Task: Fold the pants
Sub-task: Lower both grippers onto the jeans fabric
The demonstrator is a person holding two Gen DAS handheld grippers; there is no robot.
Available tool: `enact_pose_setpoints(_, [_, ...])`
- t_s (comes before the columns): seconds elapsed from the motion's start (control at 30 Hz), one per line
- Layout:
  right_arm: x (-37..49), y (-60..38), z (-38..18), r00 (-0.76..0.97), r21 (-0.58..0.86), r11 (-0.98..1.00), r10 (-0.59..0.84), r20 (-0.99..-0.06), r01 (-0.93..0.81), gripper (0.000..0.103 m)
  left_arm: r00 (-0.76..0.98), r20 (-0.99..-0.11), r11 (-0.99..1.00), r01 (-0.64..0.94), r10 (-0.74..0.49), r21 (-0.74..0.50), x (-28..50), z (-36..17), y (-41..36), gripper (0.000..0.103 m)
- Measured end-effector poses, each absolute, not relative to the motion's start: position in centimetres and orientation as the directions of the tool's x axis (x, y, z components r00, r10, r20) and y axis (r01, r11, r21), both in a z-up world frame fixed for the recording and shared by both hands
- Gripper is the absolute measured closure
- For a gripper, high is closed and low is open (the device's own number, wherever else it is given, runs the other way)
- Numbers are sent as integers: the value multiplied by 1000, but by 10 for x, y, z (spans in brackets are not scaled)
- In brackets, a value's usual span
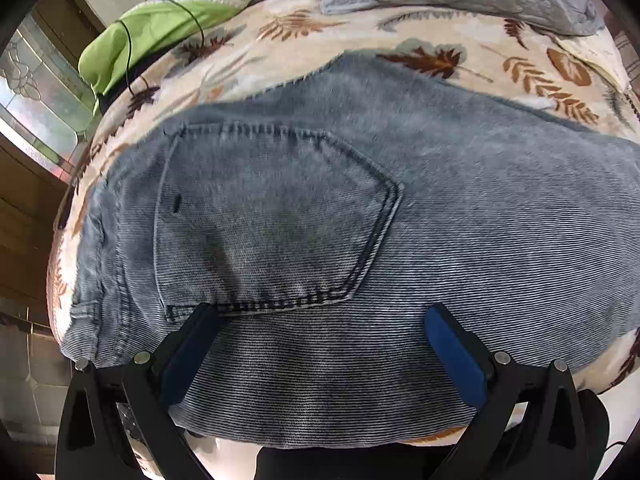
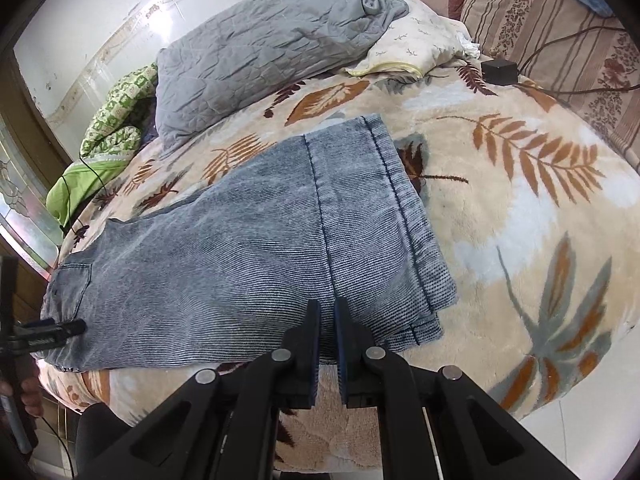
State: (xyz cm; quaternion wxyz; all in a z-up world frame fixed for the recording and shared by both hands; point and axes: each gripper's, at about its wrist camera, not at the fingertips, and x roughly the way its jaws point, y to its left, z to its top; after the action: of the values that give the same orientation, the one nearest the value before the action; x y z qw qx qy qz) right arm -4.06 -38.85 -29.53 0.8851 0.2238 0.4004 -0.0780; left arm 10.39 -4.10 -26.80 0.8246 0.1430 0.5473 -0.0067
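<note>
Faded blue jeans [image 1: 320,208] lie flat on a leaf-patterned blanket, folded lengthwise, back pocket [image 1: 272,216] up. My left gripper [image 1: 320,320] is open, its fingers spread over the denim just below the pocket, near the waist end. In the right wrist view the jeans [image 2: 248,248] stretch from the waist at the left to the hems [image 2: 384,184] at the right. My right gripper [image 2: 328,316] has its jaws nearly together at the near edge of the leg, by the centre seam; whether cloth is pinched is unclear. The left gripper [image 2: 60,328] shows at the far left.
The blanket [image 2: 520,208] covers a bed. A grey quilted pillow [image 2: 260,48], a cream pillow [image 2: 420,40] and a green cloth [image 1: 152,36] with a black cable lie at the back. A black box [image 2: 498,70] with cables sits near a striped cushion [image 2: 560,32].
</note>
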Motion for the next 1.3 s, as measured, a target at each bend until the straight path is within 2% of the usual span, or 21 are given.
enact_pose_setpoints(0.4, [-40,-387,-295,665,323,889,28,-746,325,93,450,-889,964,189,87,190,95,-272,-34,0])
enact_pose_setpoints(1.3, [-39,-385,-294,657,302,893,11,-754,332,93,426,-900,951,233,88,204,92,-272,-37,0])
